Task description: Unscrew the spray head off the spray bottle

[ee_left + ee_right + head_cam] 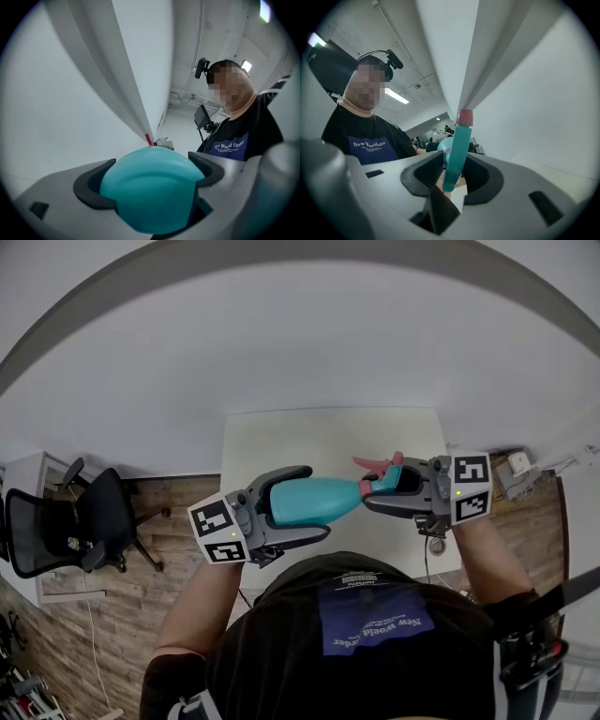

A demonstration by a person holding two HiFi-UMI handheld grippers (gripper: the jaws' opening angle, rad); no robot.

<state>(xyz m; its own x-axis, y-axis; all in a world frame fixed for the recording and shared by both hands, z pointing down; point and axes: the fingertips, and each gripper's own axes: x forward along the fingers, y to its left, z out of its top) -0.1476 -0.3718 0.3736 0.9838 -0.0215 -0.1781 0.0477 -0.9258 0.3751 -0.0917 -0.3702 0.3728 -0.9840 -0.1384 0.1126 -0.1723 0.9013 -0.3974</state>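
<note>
The spray bottle (314,500) was teal. The spray head (382,474) was teal with a pink-red trigger and nozzle tip. The left gripper (317,502) and right gripper (380,488) were grey with black pads (89,190). Their marker cubes (217,531) bore black square patterns on white. The table (281,442) was white. The floor (159,549) was brown wood plank. The chair (56,531) at left was black. The near shirt (281,652) was black, with a blue patch (373,620) lettered in white.

A blue patch (373,618) on the black shirt (281,652) carries white lettering, roughly "New World Order"; the middle word is unclear. Up-left of the patch one marker cube (217,531), and up-right another (471,486), show black-and-white square codes and no letters.
</note>
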